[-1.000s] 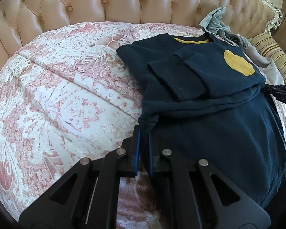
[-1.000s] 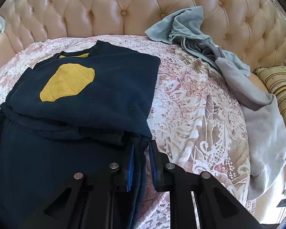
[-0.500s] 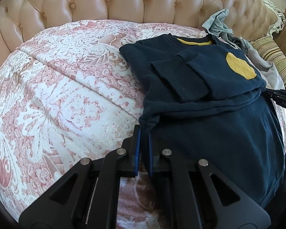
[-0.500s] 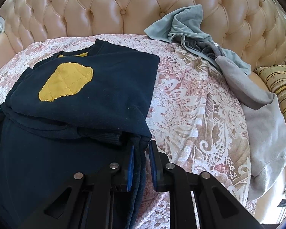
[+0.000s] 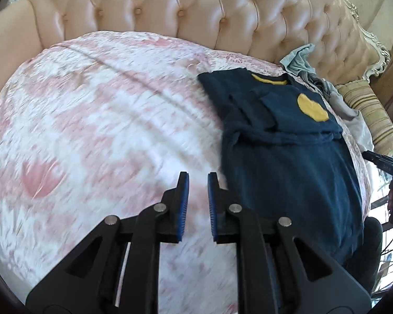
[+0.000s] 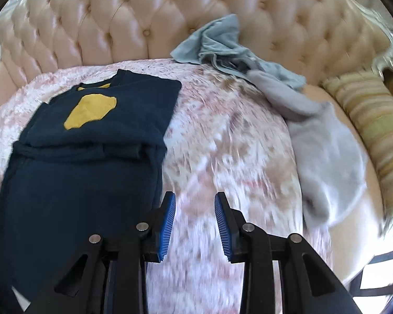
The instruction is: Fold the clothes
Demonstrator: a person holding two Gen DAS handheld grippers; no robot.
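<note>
Navy sweater, yellow patch up and top part folded over the body, lies flat on the pink-and-white floral cover. Left gripper: jaws have just been opening, nothing between them, just beside the sweater's edge. Right gripper: jaws likewise just opening, empty, spread wider, beside the opposite edge. Grey garments lie near the tufted backrest.
</note>
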